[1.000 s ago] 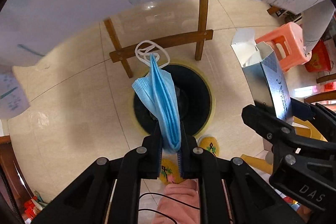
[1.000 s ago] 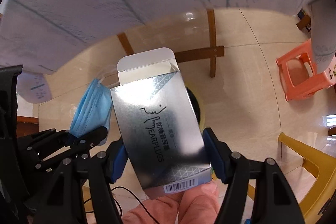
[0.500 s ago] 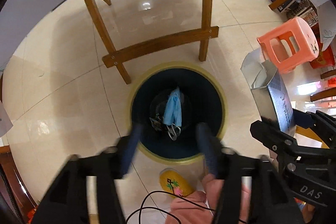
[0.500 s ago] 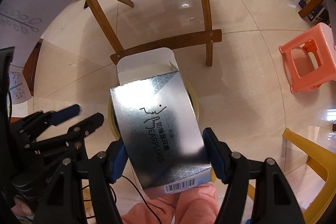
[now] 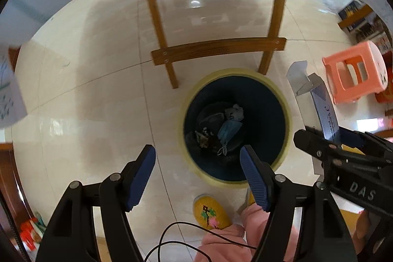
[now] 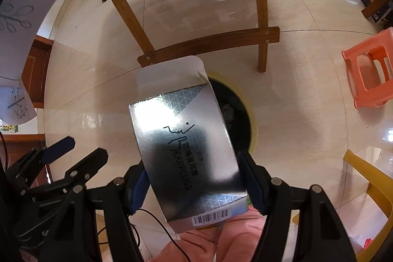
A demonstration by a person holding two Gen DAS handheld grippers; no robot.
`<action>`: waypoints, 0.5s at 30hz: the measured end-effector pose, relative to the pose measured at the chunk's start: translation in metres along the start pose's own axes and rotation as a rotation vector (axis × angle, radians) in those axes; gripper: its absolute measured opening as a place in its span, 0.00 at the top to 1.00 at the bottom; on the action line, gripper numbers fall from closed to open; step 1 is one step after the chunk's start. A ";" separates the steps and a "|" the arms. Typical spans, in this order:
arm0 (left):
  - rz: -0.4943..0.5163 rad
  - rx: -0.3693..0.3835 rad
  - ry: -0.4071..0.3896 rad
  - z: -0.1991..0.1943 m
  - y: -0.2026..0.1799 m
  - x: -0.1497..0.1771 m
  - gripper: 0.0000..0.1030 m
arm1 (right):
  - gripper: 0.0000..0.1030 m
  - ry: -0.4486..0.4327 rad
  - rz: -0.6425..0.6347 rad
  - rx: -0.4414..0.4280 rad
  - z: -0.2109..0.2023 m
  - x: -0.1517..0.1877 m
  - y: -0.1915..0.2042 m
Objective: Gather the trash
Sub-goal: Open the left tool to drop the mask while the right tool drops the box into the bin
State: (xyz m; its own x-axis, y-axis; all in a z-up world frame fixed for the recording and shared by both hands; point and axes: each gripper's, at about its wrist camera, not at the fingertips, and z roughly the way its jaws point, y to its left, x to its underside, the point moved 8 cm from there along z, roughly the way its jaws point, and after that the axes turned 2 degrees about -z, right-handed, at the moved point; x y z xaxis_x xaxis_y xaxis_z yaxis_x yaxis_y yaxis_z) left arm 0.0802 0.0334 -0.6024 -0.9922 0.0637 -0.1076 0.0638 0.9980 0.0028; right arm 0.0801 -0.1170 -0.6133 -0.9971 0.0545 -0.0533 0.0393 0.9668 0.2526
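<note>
A blue face mask (image 5: 228,130) is now lying at the bottom of the dark bin (image 5: 287,119), among other scraps, where a second ago it was being pinched between the jaws of the left gripper (image 5: 197,173). Those jaws have just been opening and are now being held wide apart above the bin's near rim, with nothing between them. One item is therefore being counted as collected. The second piece, a silver earplug box (image 6: 184,154) with its top flap open, is being gripped by its sides in the right gripper (image 6: 194,182), the blue pads being pressed against the cardboard. The box is being carried low over the floor, just in front of the bin's mouth as seen from the right wrist, beside the wooden chair legs (image 6: 260,16). By the look of it, the box is being lined up for the same drop, and the left gripper is being freed for further litter.
</note>
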 end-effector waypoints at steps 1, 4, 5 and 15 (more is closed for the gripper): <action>-0.011 0.000 0.002 0.000 0.004 0.002 0.32 | 0.34 0.004 0.002 -0.006 0.002 -0.001 0.003; -0.045 -0.009 0.007 0.000 0.015 0.008 0.32 | 0.33 0.011 0.009 -0.023 0.004 -0.004 0.010; -0.051 -0.011 0.006 -0.001 0.017 0.010 0.32 | 0.33 0.014 0.009 -0.025 0.005 -0.005 0.012; -0.085 -0.014 -0.012 -0.004 0.026 0.008 0.32 | 0.23 -0.022 -0.008 -0.023 0.003 -0.010 0.021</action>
State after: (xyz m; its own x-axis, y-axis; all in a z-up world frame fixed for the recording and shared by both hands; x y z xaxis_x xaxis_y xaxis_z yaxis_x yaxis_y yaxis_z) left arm 0.0739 0.0597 -0.5994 -0.9926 -0.0211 -0.1200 -0.0222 0.9997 0.0075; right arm 0.0912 -0.0964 -0.6107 -0.9957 0.0519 -0.0764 0.0291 0.9614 0.2737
